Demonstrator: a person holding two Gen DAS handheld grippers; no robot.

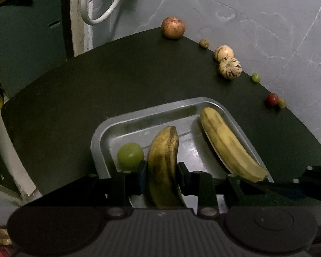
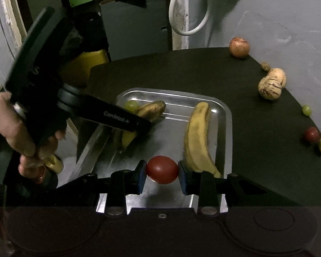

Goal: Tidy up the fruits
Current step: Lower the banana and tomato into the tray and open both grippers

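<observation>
My left gripper point(image 1: 162, 171) is shut on a brown-spotted banana point(image 1: 163, 160) over the left half of a metal tray point(image 1: 109, 132); a green grape point(image 1: 130, 156) lies in the tray beside it. A yellow banana point(image 1: 226, 143) lies along the tray's right side. My right gripper point(image 2: 162, 172) is shut on a red tomato-like fruit point(image 2: 162, 169) just above the tray's near end point(image 2: 226, 115). The right wrist view also shows the spotted banana point(image 2: 152, 109), the grape point(image 2: 131, 105), the yellow banana point(image 2: 198, 137) and the left gripper's body point(image 2: 109, 115).
Along the dark table's far right edge sit a reddish apple point(image 1: 173, 27), a small brown nut point(image 1: 204, 43), two striped pale melons point(image 1: 229, 67), a small green grape point(image 1: 255, 77), a small red fruit point(image 1: 272, 99) and a small yellowish piece point(image 1: 282, 103). A grey wall stands behind.
</observation>
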